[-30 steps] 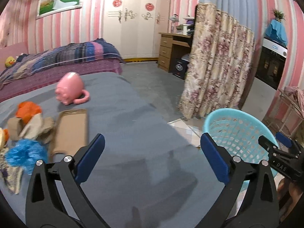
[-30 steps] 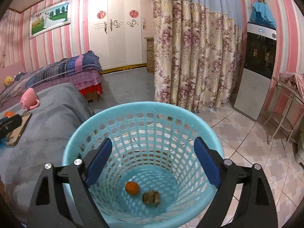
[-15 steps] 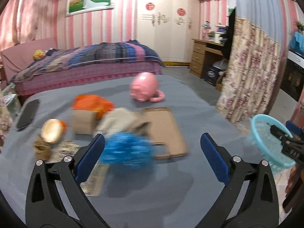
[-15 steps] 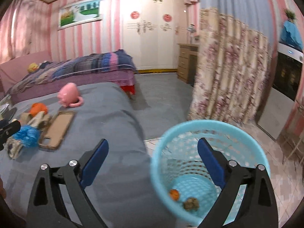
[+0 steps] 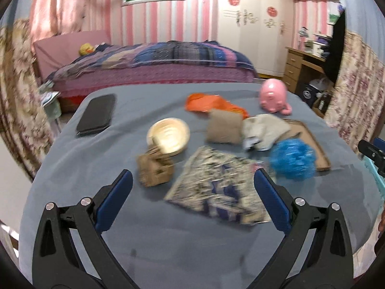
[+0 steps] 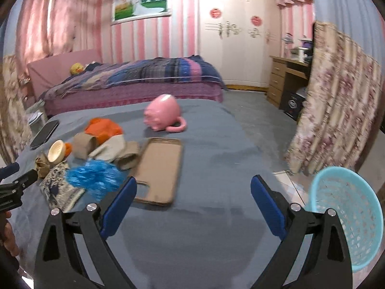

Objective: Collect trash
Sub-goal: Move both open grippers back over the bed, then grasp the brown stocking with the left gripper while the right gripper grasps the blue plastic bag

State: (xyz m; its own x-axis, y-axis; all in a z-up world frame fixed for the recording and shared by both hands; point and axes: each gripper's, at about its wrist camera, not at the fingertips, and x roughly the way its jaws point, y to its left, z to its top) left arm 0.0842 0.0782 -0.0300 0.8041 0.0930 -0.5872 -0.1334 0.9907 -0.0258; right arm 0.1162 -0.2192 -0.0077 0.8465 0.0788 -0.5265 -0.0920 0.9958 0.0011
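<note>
My left gripper is open and empty above the grey table. Ahead of it lie a patterned wrapper, a crumpled brown paper, a pale round bowl, a blue crinkled ball, a tan pouch, a grey-beige wad and an orange bag. My right gripper is open and empty over the table's near right part. The light blue basket stands on the floor to its right. The blue ball also shows in the right wrist view.
A pink pig mug lies on its side at the back. A brown phone case lies by the blue ball, and a black phone lies at the far left. A bed and a floral curtain stand beyond.
Both grippers have swung left, from the basket toward the table's trash pile. The left gripper now faces the pile closely; the basket has slid to the right edge of the right view.
</note>
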